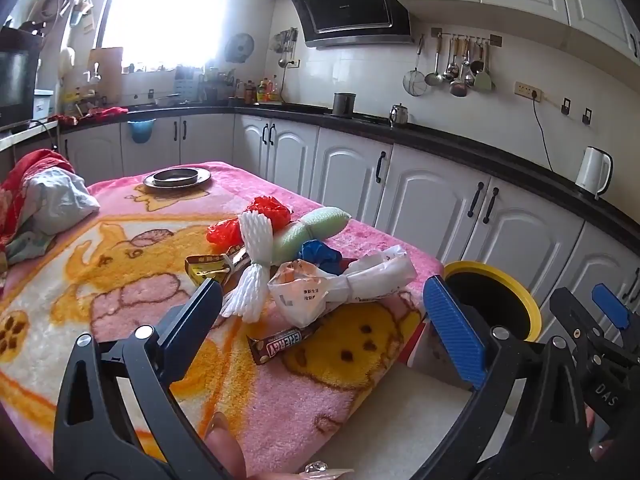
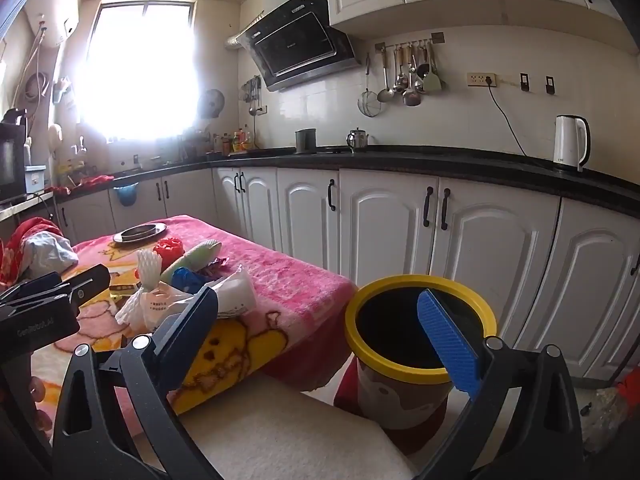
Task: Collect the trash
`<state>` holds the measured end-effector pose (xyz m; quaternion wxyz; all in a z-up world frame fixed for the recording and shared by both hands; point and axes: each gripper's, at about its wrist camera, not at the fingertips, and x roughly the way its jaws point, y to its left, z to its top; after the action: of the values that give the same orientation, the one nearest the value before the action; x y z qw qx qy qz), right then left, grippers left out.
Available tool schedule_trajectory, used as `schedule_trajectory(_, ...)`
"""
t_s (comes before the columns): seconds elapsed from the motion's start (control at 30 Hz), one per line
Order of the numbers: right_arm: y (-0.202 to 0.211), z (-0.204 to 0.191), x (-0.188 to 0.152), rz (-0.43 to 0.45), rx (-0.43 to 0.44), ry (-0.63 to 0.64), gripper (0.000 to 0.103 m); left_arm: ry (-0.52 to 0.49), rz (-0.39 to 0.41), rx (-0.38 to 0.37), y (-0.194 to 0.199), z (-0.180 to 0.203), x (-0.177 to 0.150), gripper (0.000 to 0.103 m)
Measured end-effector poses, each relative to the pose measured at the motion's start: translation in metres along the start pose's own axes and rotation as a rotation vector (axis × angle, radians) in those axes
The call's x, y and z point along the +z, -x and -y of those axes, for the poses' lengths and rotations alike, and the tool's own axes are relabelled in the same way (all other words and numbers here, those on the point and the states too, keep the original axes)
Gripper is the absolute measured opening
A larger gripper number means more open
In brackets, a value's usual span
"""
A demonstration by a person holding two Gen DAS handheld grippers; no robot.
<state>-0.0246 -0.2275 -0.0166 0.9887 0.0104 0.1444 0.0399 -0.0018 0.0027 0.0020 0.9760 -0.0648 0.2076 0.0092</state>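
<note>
The counter, draped in a pink cartoon blanket, fills the middle of the kitchen, and just off its right edge stands the yellow-rimmed bin, open and dark inside. The trash lies heaped near that same edge: a crumpled white plastic bag, a white foam fruit net, a green foam sleeve, scrunched red plastic, a blue wad and, nearest, a brown snack wrapper lying flat. All of it looks featherlight, soft and crinkly; I'd pinch the bag at its knotted waist and the net at its tied neck. The left tongs and right tongs both gape wide, holding nothing.
</note>
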Motion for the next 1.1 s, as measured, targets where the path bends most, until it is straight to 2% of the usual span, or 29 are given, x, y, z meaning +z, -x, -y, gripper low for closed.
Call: schedule_trajectory(1.1,0.0040,0.0009,0.0016,0.011,-0.011,0.004,0.097,-0.011,0.007,-0.001,0.0018,0.0049,0.0022,0.092)
